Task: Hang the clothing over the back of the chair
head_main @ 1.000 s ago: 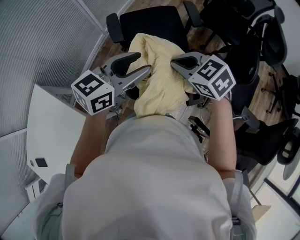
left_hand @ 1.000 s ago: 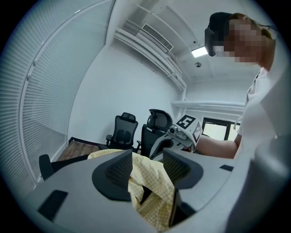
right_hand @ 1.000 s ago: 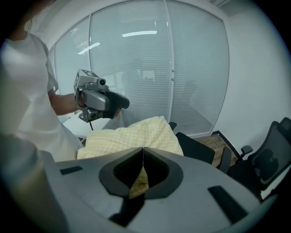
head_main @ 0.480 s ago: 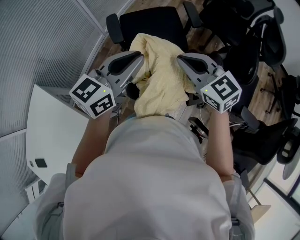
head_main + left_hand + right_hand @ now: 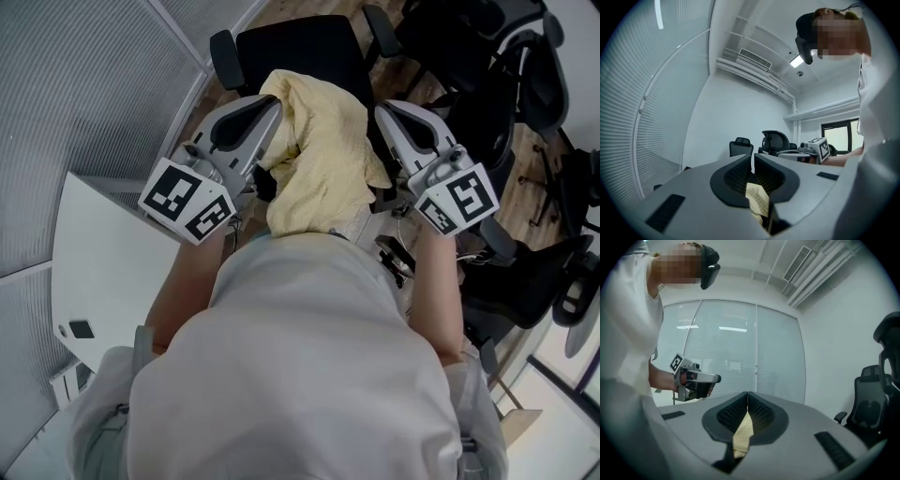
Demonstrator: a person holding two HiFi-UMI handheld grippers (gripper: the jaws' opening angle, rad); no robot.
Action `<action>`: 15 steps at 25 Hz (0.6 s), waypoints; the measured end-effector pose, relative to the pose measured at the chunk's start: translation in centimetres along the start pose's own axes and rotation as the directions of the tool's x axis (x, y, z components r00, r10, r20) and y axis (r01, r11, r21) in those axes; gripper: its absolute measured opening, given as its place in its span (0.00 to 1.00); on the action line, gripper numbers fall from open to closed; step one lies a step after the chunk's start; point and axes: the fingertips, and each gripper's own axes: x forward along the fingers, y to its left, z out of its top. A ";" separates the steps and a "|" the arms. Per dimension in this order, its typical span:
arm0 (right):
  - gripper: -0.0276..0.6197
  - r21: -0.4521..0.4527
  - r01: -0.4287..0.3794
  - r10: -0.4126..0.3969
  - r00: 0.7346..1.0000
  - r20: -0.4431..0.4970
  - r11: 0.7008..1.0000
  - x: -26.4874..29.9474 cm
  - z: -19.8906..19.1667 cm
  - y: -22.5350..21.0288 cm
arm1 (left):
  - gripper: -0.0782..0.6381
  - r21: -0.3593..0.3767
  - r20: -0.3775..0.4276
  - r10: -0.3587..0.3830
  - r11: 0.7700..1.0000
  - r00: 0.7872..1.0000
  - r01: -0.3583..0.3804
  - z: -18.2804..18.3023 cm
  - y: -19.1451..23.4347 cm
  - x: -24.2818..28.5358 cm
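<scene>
A pale yellow garment hangs bunched between my two grippers, in front of the person's chest and above a black office chair. My left gripper grips its left side; the jaws have just been closing and now pinch a fold of yellow cloth. On the right side, my right gripper is shut on another fold of cloth. Both grippers point roughly level. Each shows in the other's view: the right gripper and the left gripper.
More black office chairs crowd the right side. A white table with a small dark device lies at the left, beside a glass wall with blinds. The person's torso fills the lower head view.
The left jaws went from wide open to shut on the garment. Both grippers rose and swung their marker cubes outward, and the yellow cloth came up a little with them.
</scene>
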 end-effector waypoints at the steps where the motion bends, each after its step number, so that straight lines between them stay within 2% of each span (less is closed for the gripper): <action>1: 0.08 -0.010 0.007 -0.007 1.000 0.019 1.000 -0.2 0.4 0.0 | 0.16 0.012 0.014 0.012 1.000 1.000 -0.013 0.5 0.2 -0.1; 9: 0.08 -0.039 0.007 -0.002 0.992 0.124 0.999 -1.0 3.2 0.5 | 0.15 0.054 0.084 0.084 0.995 0.993 -0.088 2.7 1.1 -1.2; 15: 0.08 -0.064 0.064 -0.051 0.981 0.186 0.996 -2.1 5.4 0.2 | 0.15 0.099 0.123 0.104 0.988 0.987 -0.117 4.3 0.8 -1.5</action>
